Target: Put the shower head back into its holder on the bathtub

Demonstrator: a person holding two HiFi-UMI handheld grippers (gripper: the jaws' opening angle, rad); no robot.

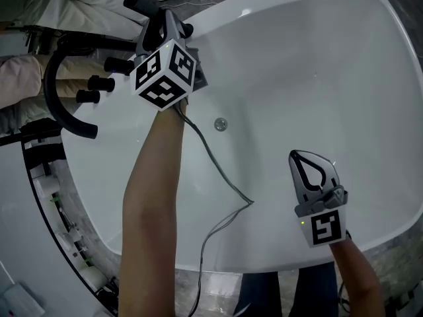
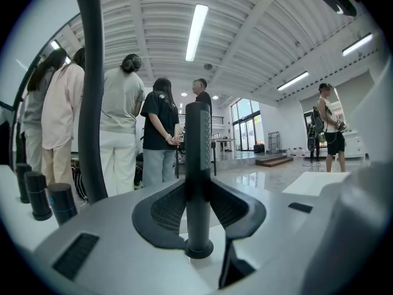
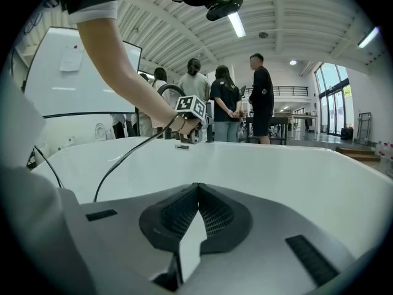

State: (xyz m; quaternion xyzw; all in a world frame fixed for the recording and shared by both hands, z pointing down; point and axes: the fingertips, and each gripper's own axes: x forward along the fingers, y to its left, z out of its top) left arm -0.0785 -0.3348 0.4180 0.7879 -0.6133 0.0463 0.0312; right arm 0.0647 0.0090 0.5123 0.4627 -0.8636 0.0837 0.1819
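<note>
The left gripper (image 1: 173, 24) is clamped on the shower head (image 2: 198, 165), whose handle stands upright, long axis vertical, its foot apparently in the holder (image 2: 199, 248) on the bathtub (image 1: 112, 144) rim, while the right gripper (image 3: 196, 189), closed and empty, hangs well apart.

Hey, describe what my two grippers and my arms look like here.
The left gripper and right gripper are grey, with black ribbed fingers. Each carries a white cube of black square markers. A thin dark cable trails from the left one. The forearms are bare; no sleeves show.
</note>
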